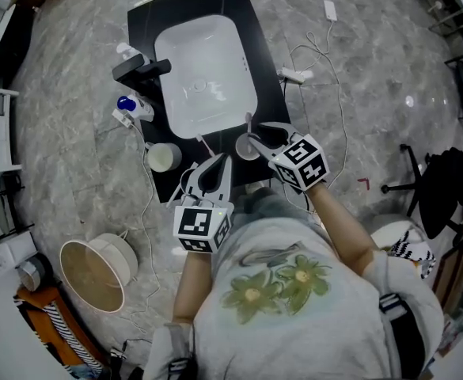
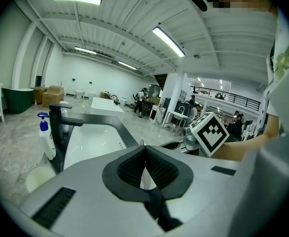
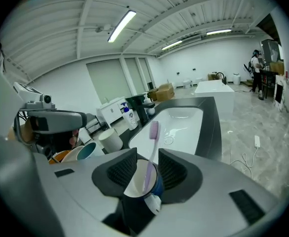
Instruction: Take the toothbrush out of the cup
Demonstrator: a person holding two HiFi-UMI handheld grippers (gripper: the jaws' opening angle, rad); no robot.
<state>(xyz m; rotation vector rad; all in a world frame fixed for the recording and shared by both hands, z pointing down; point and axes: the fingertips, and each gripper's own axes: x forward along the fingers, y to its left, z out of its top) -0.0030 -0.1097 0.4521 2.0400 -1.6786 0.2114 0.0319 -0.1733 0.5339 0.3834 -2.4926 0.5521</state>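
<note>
Lilac toothbrush (image 3: 152,147) upright in a blue, white-lined cup (image 3: 157,184), bristle end up and well above the rim, handle end down inside; not yet lifted out. Cup on the black table (image 1: 243,10), near its front edge, just off the near right corner of the white basin (image 1: 207,70).

Right tool (image 3: 146,154) released: jaws spread, one ribbed pad on each side of the cup, just beside its wall, with the brush stem rising between them. In the head view, reaching in from the right and angled downward, marker cube toward the person.

Left tool (image 2: 144,149) clenched, ribbed pads pressed together along their length. At its tip in the head view, a thin pale stick (image 1: 203,146) pointing toward the basin; whether pinched there or merely lying on the table, not clear. Positioned at the table's front edge, left of the cup and apart from it, near a white tumbler (image 1: 163,157).

Further back, along the basin's left side, a black faucet (image 1: 142,68) and a pump bottle (image 1: 128,105) with a blue top.

On the grey marbled floor (image 1: 358,54), loose white cables to the right of the table and a round white-sided bin (image 1: 96,274) with a tan inside, left of the person.
</note>
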